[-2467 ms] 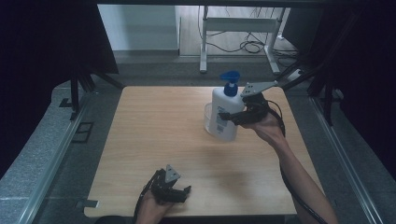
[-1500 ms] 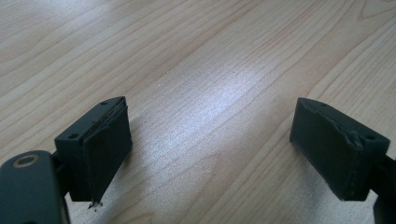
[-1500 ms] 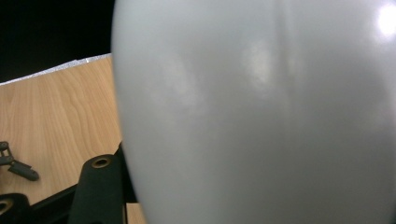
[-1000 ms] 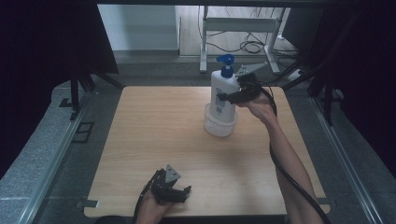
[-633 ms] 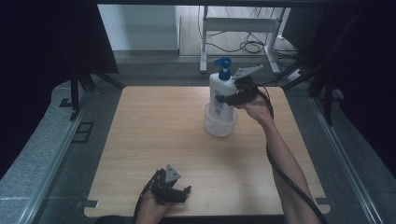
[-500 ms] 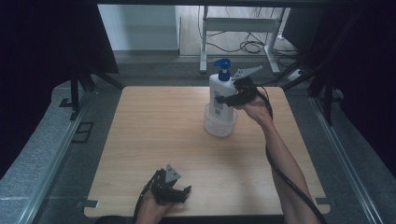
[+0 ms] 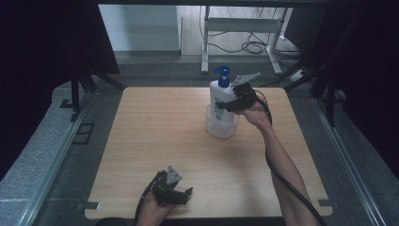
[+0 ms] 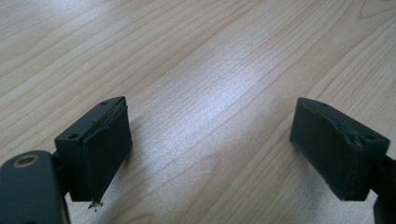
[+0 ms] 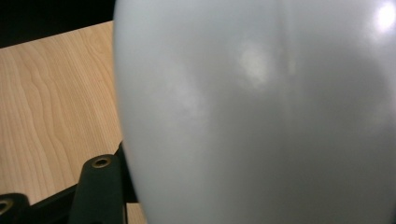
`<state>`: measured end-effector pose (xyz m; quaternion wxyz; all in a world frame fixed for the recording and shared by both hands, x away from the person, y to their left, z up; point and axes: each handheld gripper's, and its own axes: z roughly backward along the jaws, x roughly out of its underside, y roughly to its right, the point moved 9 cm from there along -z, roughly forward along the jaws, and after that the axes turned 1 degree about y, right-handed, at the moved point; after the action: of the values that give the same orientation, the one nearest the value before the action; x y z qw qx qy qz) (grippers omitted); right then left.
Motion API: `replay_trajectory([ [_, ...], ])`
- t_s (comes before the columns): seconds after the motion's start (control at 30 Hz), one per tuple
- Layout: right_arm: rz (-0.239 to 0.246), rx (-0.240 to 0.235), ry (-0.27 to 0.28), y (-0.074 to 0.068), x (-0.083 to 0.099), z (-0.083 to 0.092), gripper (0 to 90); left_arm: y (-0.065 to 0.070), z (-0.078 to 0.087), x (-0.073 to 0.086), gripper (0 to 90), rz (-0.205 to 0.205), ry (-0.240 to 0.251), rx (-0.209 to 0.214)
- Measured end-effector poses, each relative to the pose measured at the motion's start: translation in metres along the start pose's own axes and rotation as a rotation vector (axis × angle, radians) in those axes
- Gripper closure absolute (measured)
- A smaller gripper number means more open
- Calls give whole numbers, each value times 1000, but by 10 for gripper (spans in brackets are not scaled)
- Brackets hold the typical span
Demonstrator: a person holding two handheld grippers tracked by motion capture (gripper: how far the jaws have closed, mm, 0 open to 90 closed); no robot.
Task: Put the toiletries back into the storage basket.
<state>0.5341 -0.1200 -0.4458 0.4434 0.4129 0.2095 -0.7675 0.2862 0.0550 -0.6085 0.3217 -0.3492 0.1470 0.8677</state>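
A white pump bottle with a blue pump head stands upright at the table's far right. Its base sits in the mouth of a clear plastic cup. My right gripper is shut on the bottle's body from the right side. In the right gripper view the white bottle is pressed close against the camera, with one black finger beside it. My left gripper rests near the table's front edge. Its jaws stand open over bare wood, as the left gripper view shows.
The wooden table has dark curtains on both sides. Grey floor with metal rails borders it. A white frame and cables lie beyond the far edge.
The right gripper first raised the bottle from a tilt beside the cup to upright above it. It has since lowered the bottle a little into the cup. The left gripper stayed still.
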Motion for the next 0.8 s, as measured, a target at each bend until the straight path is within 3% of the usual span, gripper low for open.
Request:
replay_trajectory([
  [0.8, -10, 0, -22, -2, 25, -21, 377, 0, 0, 0, 120, -1, -1, 2],
])
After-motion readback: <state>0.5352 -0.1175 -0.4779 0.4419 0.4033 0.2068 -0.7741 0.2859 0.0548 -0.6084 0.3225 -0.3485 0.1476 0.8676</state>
